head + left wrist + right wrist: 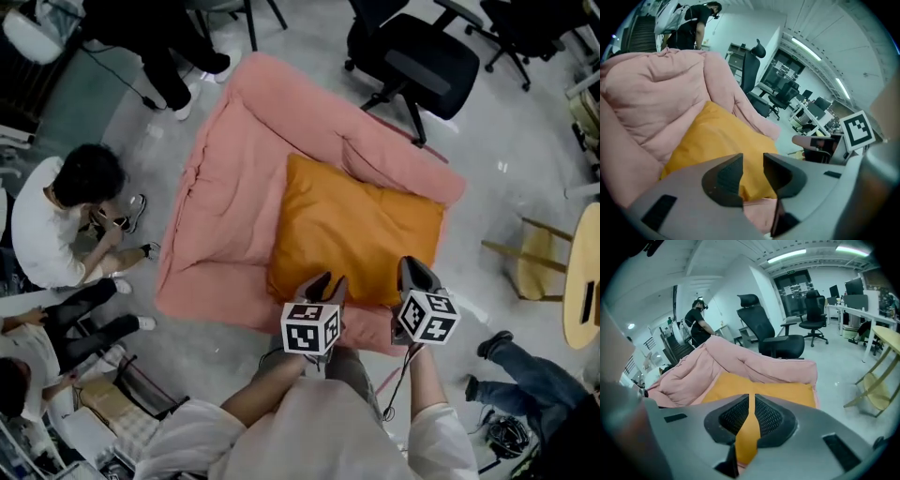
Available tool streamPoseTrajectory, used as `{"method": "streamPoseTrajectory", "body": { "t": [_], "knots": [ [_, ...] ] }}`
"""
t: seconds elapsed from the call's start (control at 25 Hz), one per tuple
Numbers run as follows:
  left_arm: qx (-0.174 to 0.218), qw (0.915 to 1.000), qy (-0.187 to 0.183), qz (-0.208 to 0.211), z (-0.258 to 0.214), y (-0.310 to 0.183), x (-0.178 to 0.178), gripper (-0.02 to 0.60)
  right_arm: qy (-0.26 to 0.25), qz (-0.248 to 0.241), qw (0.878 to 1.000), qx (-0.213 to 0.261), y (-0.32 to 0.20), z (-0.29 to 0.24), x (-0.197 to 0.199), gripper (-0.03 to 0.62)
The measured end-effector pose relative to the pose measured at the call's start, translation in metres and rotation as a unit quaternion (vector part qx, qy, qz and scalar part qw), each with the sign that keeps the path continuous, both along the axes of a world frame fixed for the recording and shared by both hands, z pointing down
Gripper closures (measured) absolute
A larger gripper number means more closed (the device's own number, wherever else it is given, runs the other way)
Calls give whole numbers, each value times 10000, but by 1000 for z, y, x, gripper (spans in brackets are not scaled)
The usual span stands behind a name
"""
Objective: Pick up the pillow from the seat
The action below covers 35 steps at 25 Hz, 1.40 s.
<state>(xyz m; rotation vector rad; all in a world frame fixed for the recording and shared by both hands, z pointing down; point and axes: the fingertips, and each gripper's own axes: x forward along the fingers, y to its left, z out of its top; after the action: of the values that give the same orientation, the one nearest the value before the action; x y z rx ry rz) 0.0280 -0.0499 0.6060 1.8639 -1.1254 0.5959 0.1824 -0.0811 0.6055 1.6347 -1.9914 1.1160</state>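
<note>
An orange pillow [356, 230] lies on the pink padded seat [225, 206], toward its right half. My left gripper [324, 284] is at the pillow's near edge and stands open; in the left gripper view [753, 163] the pillow [717, 140] shows through the gap, with the pads not pressing on it. My right gripper [413, 272] is at the pillow's near right corner. In the right gripper view [751, 401] it is shut, with a fold of orange pillow [764, 389] fabric pinched between its pads. The seat's back [740, 361] rises behind.
A black office chair [422, 61] stands behind the seat at the right. People sit on the floor at the left [66, 206]. A wooden stool [539, 262] and a round table edge [586, 281] are at the right, with a person's leg [525, 370] below them.
</note>
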Motion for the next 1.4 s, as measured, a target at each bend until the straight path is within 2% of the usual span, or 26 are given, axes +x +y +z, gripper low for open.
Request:
{"method": "streamPoseTrajectory", "body": {
  "t": [0.2, 0.44, 0.64, 0.84, 0.96, 1.08, 1.2, 1.4],
  "knots": [
    [-195, 9987, -44, -472, 23, 3, -5, 437, 17, -491, 9988, -80, -24, 23, -9, 557],
    [-421, 9945, -129, -950, 49, 3, -13, 406, 20, -980, 9949, -222, -45, 46, -24, 497],
    [-663, 9857, -264, -1525, 71, 9, -24, 328, 176, -1425, 9891, -331, -61, 68, -33, 448],
    [-748, 9770, -525, -1929, 87, 17, -29, 308, 216, -1767, 9832, -400, -79, 90, -40, 374],
    [-664, 9709, -696, -2194, 89, 17, -29, 295, 345, -2047, 9771, -462, -90, 105, -46, 335],
    [-679, 9625, -673, -2538, 99, 12, -29, 264, 572, -2327, 9692, -565, -101, 123, -49, 318],
    [-935, 9502, -700, -2890, 125, 5, -37, 253, 778, -2546, 9614, -703, -107, 144, -51, 315],
    [-1367, 9340, -888, -3179, 169, -9, -46, 255, 704, -2690, 9558, -956, -110, 176, -60, 313]
  ]
}}
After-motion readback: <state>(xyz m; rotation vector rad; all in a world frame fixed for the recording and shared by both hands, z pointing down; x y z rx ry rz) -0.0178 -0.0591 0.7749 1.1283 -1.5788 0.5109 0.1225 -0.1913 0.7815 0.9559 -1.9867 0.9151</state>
